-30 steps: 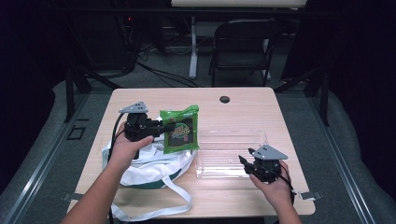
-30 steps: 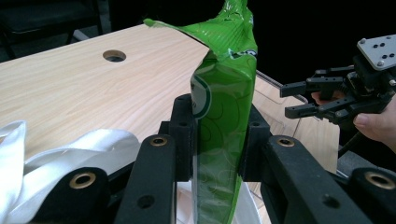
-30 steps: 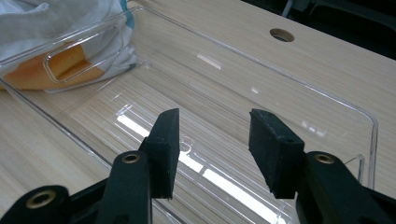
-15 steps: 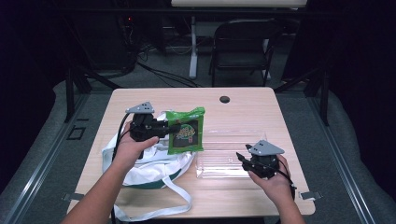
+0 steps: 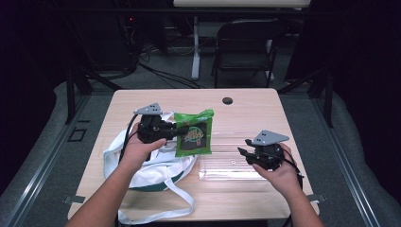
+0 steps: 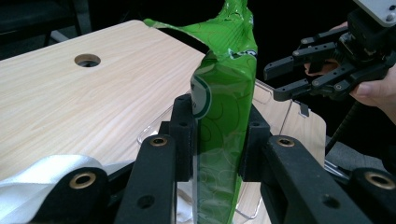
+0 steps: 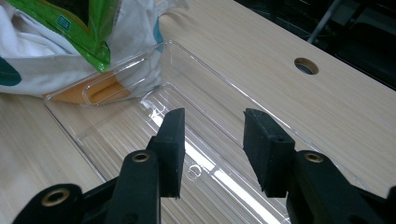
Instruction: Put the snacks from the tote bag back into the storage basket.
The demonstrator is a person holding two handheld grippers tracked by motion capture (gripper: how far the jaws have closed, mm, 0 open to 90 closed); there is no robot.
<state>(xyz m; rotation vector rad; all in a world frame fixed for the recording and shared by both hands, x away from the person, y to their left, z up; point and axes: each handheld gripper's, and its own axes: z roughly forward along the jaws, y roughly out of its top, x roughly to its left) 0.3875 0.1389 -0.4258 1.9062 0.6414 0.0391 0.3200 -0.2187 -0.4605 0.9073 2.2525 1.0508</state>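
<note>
— Where is the packet [image 5: 194, 133] now?

— In the air, between the bag [image 5: 156, 163] and the tray [image 5: 222, 163], pinched firmly in the left gripper [image 5: 176, 131].

— And the right gripper [image 5: 242, 152]?

— Empty, jaws apart, at the tray. I think it is best to bring the packet over the tray's middle, lower it flat, then release.

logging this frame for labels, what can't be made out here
- Print on the green snack bag: too small in the high view, edge-on in the left gripper view.
- Orange item by the clear tray: in the right gripper view the tray wall and white tote bag hide most of it.
- Tote bag's contents: covered by its cloth in the high view.
</note>
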